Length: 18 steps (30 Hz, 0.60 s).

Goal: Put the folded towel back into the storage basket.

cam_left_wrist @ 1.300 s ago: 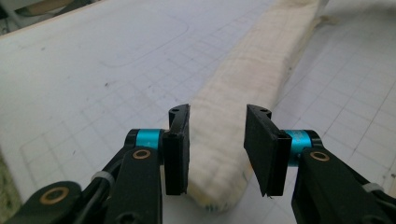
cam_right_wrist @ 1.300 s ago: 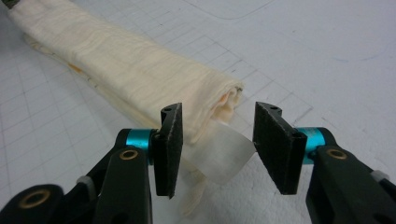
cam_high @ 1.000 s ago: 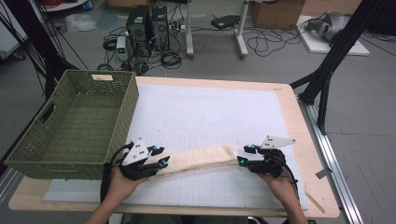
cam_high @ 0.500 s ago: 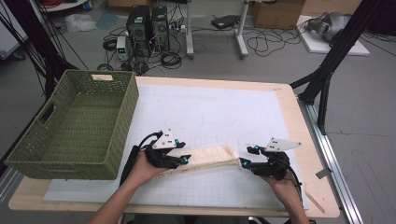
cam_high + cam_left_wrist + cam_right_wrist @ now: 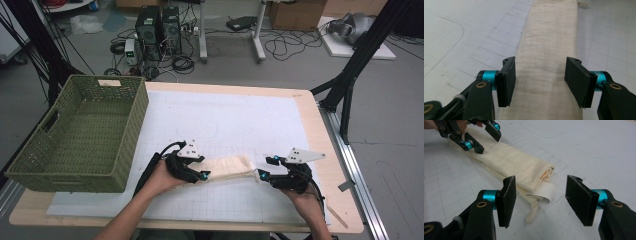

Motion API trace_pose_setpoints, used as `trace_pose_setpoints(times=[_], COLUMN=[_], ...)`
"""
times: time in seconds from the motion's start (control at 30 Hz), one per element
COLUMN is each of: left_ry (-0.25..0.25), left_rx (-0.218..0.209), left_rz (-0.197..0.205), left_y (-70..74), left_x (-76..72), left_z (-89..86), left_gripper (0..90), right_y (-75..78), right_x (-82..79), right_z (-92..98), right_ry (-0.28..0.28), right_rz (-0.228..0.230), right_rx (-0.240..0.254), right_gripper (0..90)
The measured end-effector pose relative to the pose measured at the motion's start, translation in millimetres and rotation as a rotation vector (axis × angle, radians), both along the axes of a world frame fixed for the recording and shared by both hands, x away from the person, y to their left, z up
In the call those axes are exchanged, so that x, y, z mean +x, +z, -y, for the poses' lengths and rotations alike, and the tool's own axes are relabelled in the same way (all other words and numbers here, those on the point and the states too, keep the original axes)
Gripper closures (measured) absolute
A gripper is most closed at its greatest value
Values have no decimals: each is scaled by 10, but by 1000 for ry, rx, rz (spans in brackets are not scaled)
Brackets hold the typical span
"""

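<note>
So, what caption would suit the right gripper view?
Open right gripper facing the end of a folded cream cloth on the white mat.

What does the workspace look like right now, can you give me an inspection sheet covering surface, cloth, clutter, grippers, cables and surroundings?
Surface: wooden table under a white gridded mat.
Job's things: cream folded cloth lying flat on the mat, a loose tab at its right end.
Clutter: green woven basket at the table's left edge; contents cannot be told.
Grippers: left gripper open astride the cloth, jaws just opened wider; right gripper open before the cloth's end, not touching.
Cables: black cable trailing from the left gripper.
Surroundings: computer towers, floor cables, cardboard box.
</note>
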<state>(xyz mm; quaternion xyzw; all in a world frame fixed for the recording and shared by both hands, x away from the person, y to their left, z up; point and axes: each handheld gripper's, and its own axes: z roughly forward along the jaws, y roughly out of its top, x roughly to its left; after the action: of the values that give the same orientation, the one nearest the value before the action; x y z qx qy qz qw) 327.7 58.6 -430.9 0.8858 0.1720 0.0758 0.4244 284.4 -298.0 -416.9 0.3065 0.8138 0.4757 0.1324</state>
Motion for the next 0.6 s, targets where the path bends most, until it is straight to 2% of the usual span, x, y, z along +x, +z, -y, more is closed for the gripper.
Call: trace_pose_setpoints(times=[0.13,0.33,0.6], left_ry=[-23,-29,-42], left_rx=[15,26,34], left_rz=[-46,-74,-77], left_y=[-43,-80,-96], left_x=[5,23,21], left_z=[17,33,42], left_gripper=[401,374,362], right_y=[-3,-6,-19], right_x=[6,-3,-15], right_z=[-18,-21,-61], right_ry=[8,9,27], right_rz=[-1,-3,-4], right_rx=[-3,-2,-16], right_gripper=[415,415,414])
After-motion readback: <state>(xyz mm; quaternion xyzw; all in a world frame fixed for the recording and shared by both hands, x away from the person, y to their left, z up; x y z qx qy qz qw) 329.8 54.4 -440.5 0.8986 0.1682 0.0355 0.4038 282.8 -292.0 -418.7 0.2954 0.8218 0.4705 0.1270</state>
